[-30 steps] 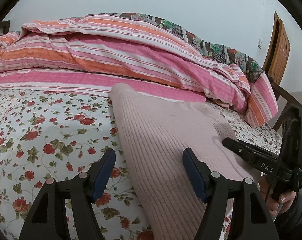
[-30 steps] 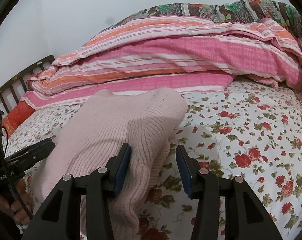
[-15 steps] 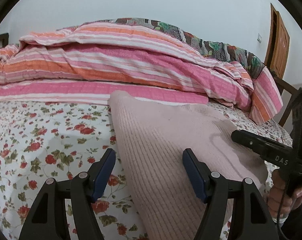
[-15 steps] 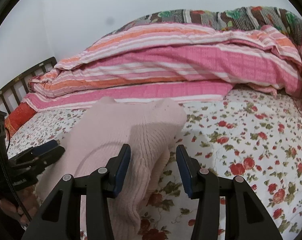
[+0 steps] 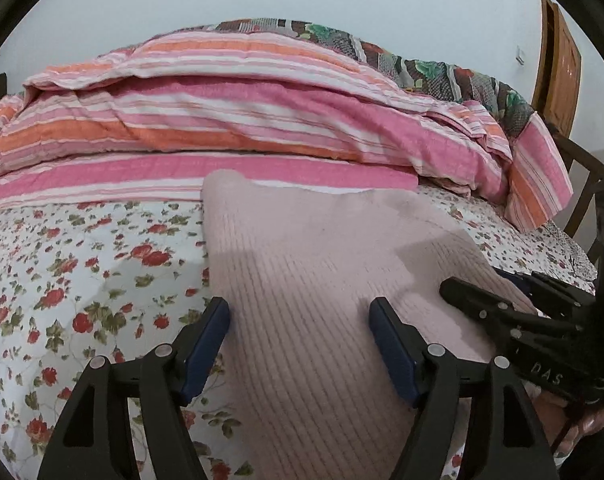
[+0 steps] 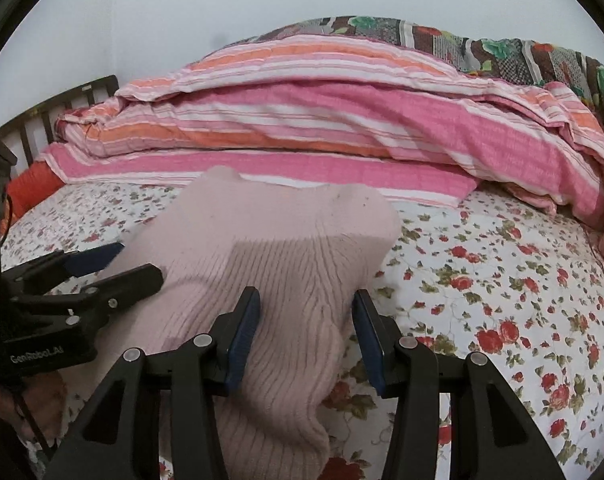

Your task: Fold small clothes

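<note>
A pale pink ribbed knit garment (image 5: 302,272) lies on the floral bedsheet (image 5: 82,272), running away from me toward the quilts. My left gripper (image 5: 300,344) is open over its near left part, jaws wide, holding nothing. My right gripper (image 6: 307,336) is open over the garment's (image 6: 270,248) near right edge, also empty. The right gripper also shows in the left wrist view (image 5: 502,304) at the right. The left gripper shows in the right wrist view (image 6: 102,272) at the left.
A pile of pink, orange and white striped quilts (image 5: 242,120) lies across the far side of the bed, with a patterned blanket (image 5: 422,68) behind. A wooden door (image 5: 558,68) stands far right. A dark bed rail (image 6: 46,120) runs along the left.
Both grippers have lowered and moved slightly forward over the garment. Both stay open. The garment has not visibly moved.
</note>
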